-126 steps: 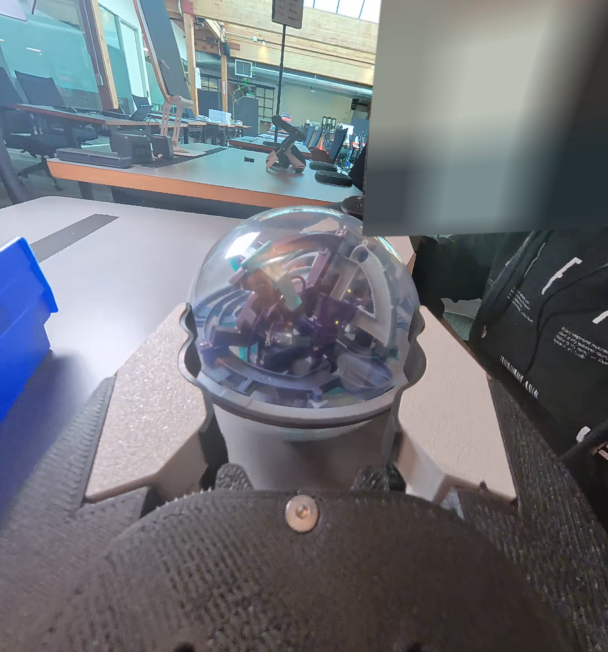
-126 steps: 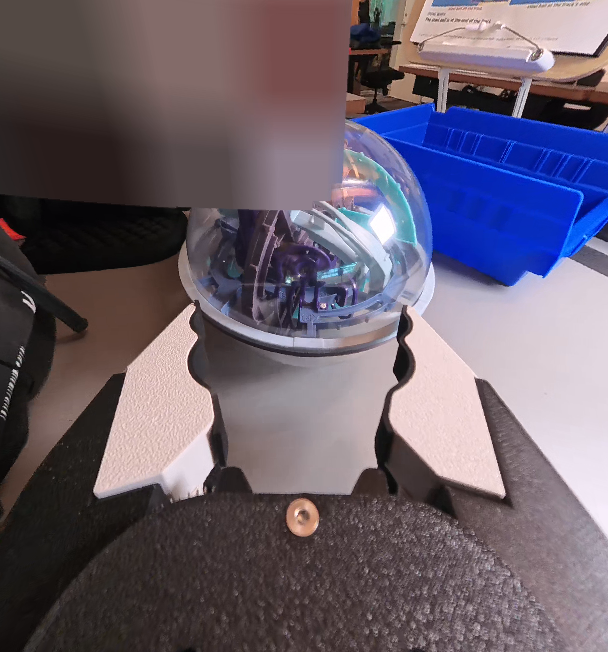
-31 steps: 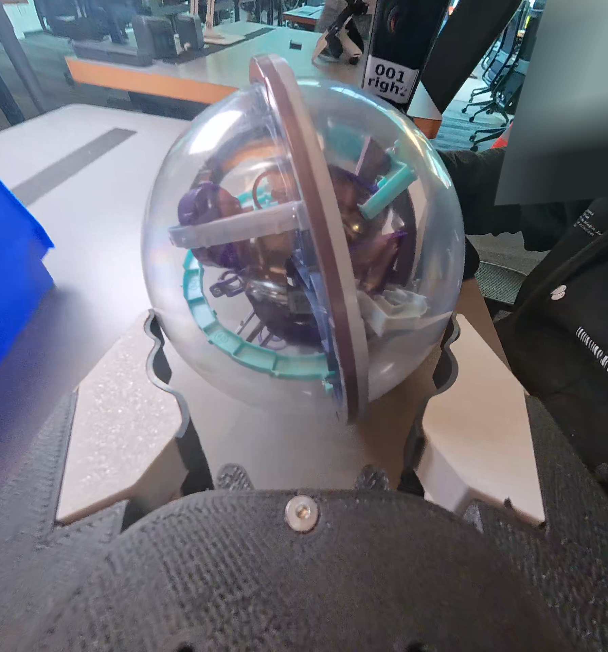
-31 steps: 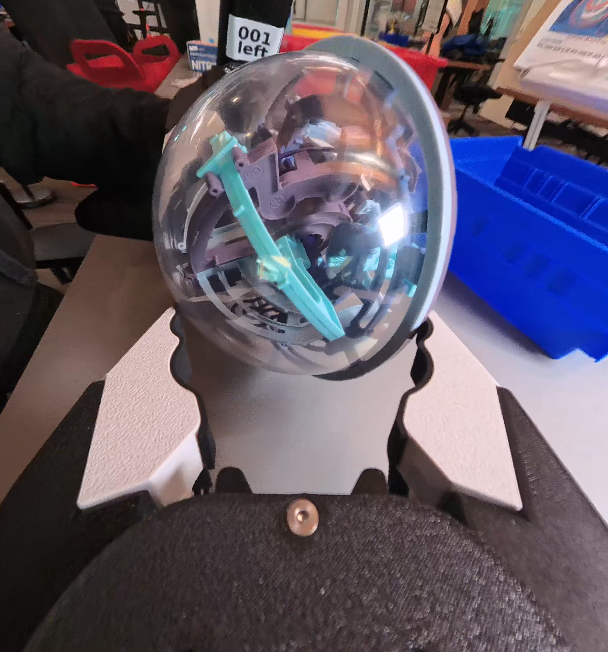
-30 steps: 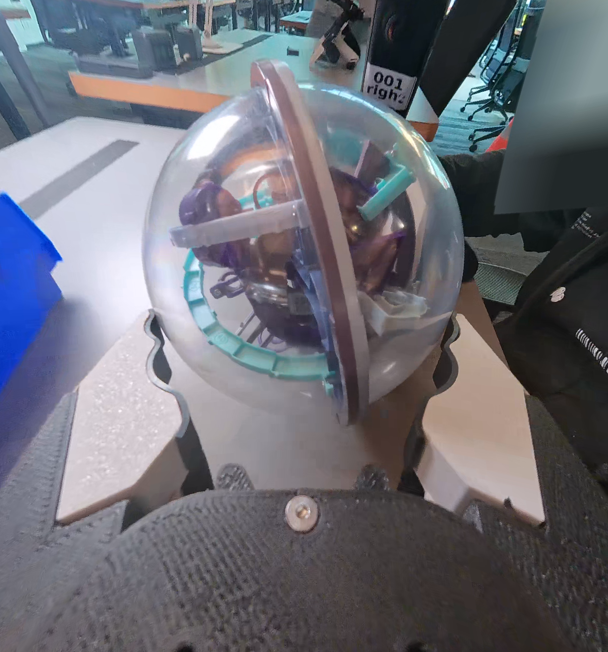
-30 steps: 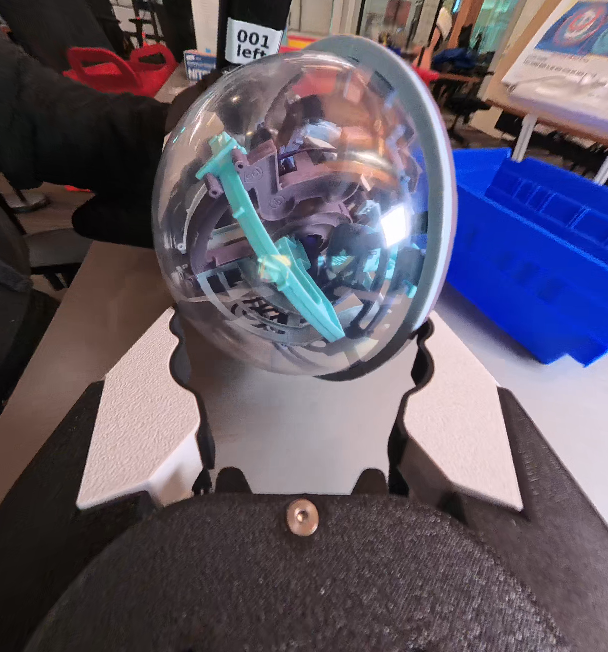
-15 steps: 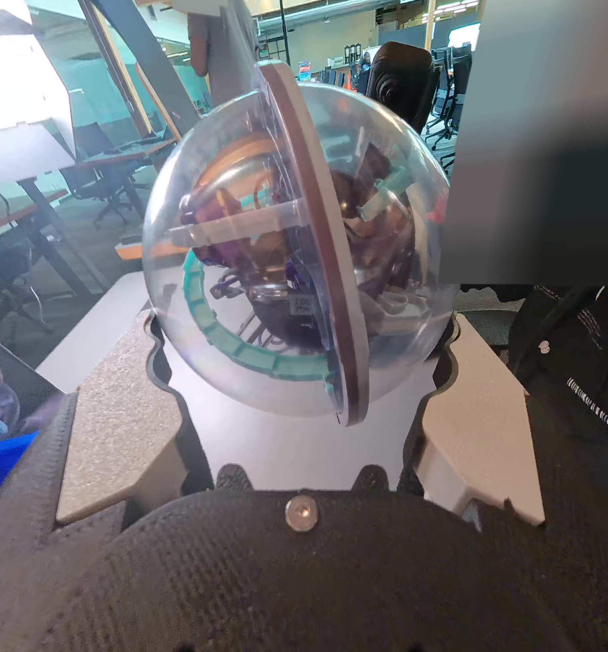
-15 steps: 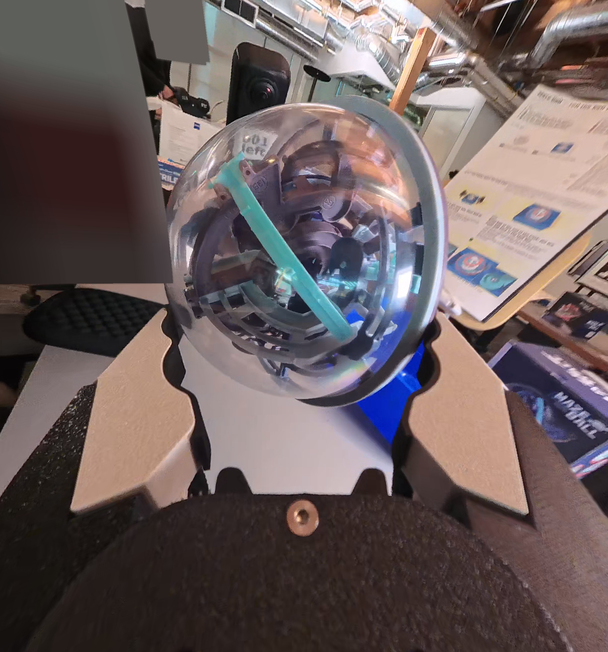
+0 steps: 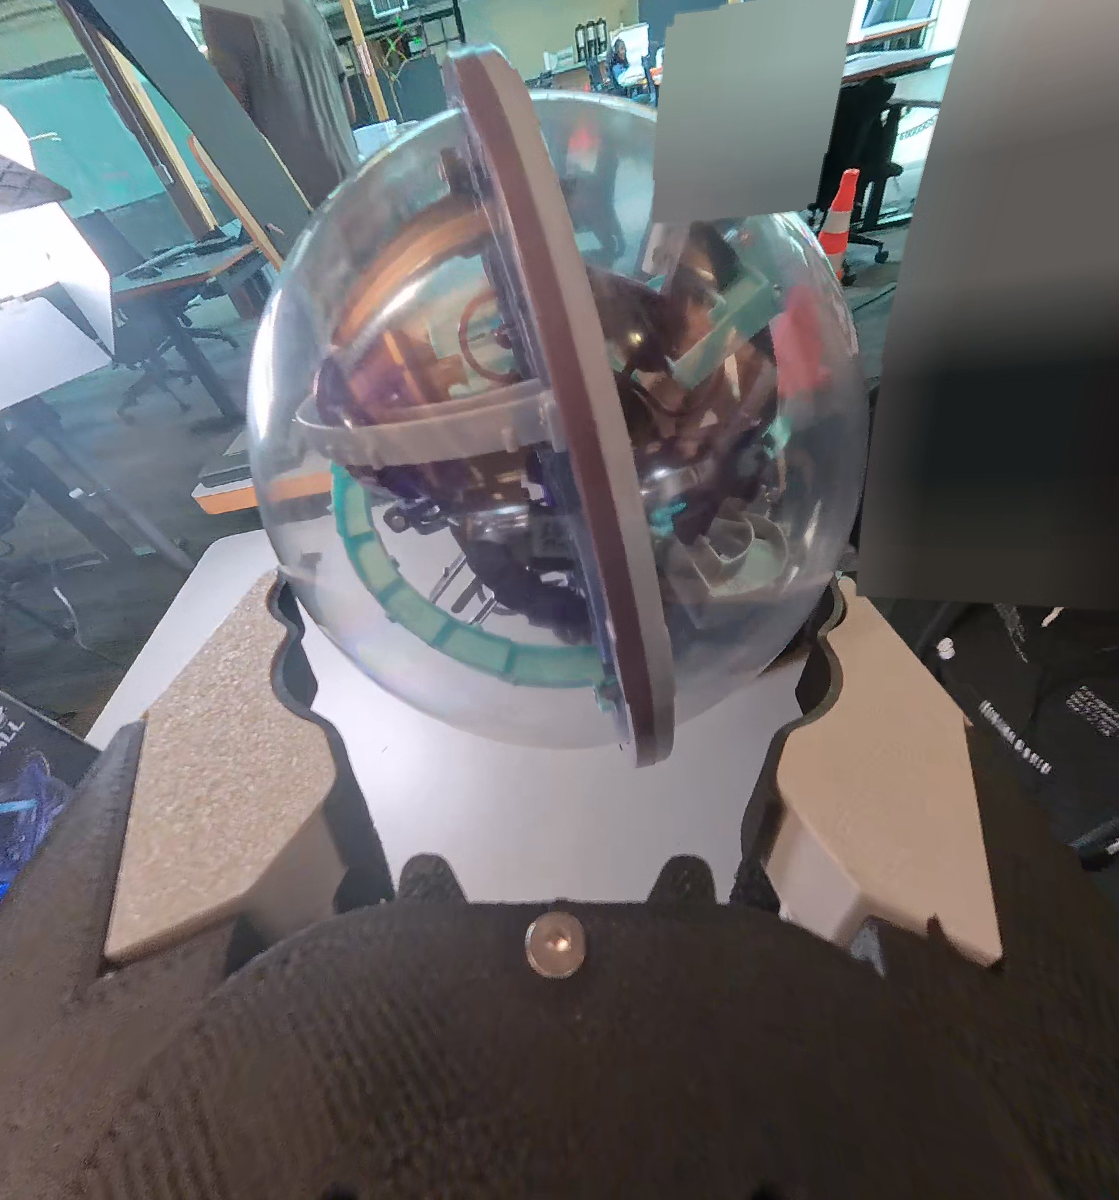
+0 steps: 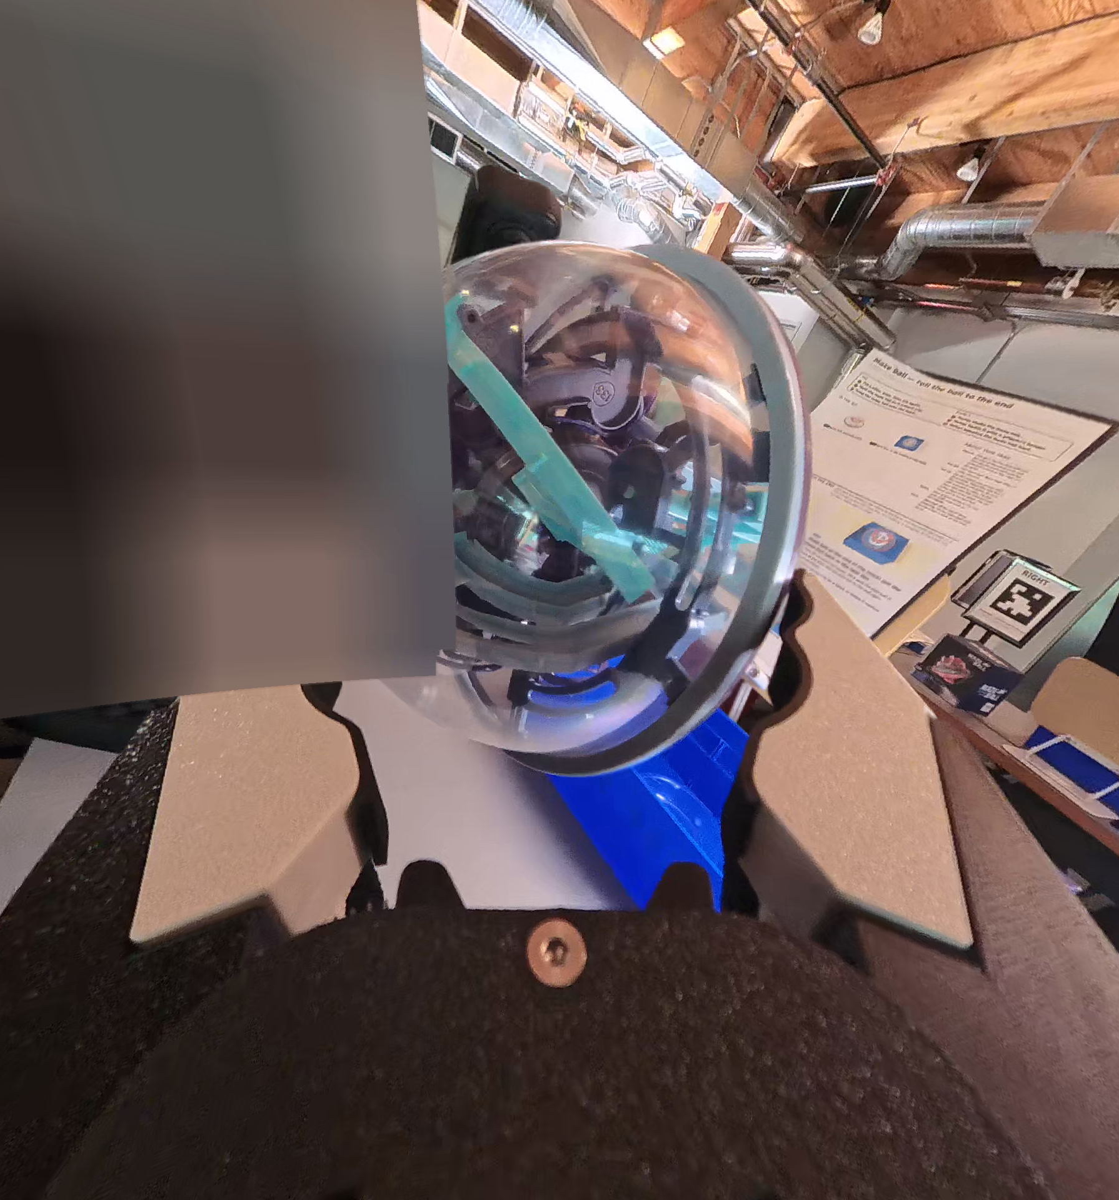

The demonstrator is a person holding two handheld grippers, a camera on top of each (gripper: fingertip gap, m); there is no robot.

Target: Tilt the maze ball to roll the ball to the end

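Because tilting required control from both sides, both grippers' jaws gripped the maze ball (image 9: 557, 415). The left gripper (image 9: 557, 604) and right gripper (image 10: 557, 649) clamped it at 3 and 9 o'clock, clear of the desk (image 9: 544, 812).

Left gripper (image 9: 557, 604): coarse black 3D-printed body, round silver screw (image 9: 555, 945) at centre, two beige grainy wedge fingers (image 9: 219, 773) with black wavy-edged pads. Right gripper (image 10: 563, 656): same build. Person's black garment with white print (image 9: 1063, 714).
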